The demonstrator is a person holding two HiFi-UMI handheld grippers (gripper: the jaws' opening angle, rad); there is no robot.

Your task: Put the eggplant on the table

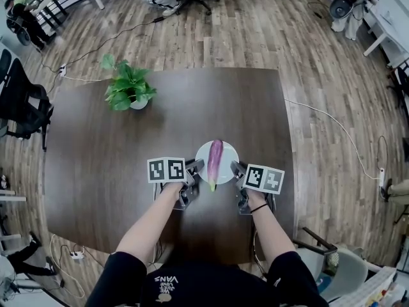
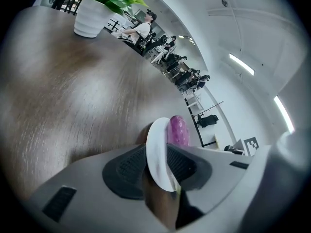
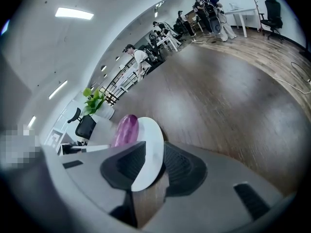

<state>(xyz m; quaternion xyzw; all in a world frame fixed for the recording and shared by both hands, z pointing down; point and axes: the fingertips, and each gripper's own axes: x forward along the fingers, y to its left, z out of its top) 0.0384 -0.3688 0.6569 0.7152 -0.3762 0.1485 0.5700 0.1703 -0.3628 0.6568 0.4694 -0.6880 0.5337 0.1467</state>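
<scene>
A purple eggplant (image 1: 215,158) lies lengthwise on a small white plate (image 1: 202,153), which rests flat on the dark wooden table (image 1: 96,171) near its front edge. My left gripper (image 1: 197,166) is at the plate's left rim and my right gripper (image 1: 236,168) at its right rim. In the left gripper view the plate's rim (image 2: 156,154) stands between the spread jaws of the left gripper (image 2: 158,168), with the eggplant (image 2: 178,129) beyond. The right gripper view mirrors this: the rim (image 3: 148,152) sits between the jaws of the right gripper (image 3: 148,169), the eggplant (image 3: 125,129) behind. Neither pair of pads visibly squeezes the plate.
A potted green plant (image 1: 128,87) in a white pot (image 2: 92,18) stands at the table's far left. Bare tabletop stretches to the left of the plate and beyond it. Cables cross the wooden floor, and chairs and desks ring the room's edges.
</scene>
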